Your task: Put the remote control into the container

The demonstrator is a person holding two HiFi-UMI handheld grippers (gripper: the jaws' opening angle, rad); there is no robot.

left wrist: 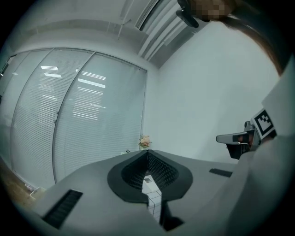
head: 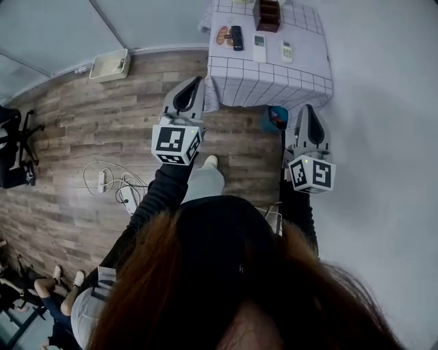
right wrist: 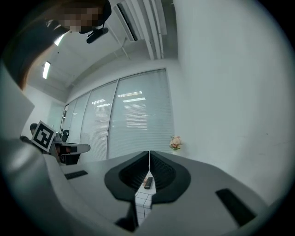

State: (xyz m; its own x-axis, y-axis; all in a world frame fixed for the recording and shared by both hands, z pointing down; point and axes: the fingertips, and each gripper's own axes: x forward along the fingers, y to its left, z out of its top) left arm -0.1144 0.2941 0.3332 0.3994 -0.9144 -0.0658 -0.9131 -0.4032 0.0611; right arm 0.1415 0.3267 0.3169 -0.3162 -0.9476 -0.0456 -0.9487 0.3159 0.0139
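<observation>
Remote control (head: 237,37): the black one lies flat on the table (head: 308,41) up ahead, with a white remote (head: 259,48) just beside it and a second white remote (head: 287,51) further right. None of them is in the box yet, and tbh the task doesn't say which one it means.
Container (head: 267,15): brown wooden box at the far edge of the table, just behind the remotes. Looks open on top, but I can't see inside.
Left gripper (head: 194,85): held out level, well short of the table. Fingers (left wrist: 133,175) pressed together tip to tip with nothing in them. Its own view lines up on a white remote.
Right gripper (head: 310,113): same deal, fingers (right wrist: 133,173) closed on each other and empty. Its view looks right at the black remote.
Step in hand: I'd call it the approach. Nothing is picked up, so the task is basically at zero.
How to do it well: get right up to the table first, then spread the fingers before coming down. Grab the remote across its narrow width near the middle so it doesn't seesaw, carry it level, and let go low inside the box.
Watch out: an orange-brown thing (head: 222,35) sits right against the black remote on its left, so come in straight and don't shove the neighbours. There's also a blue thing (head: 277,116) on the floor by the table, no clue what it is.
</observation>
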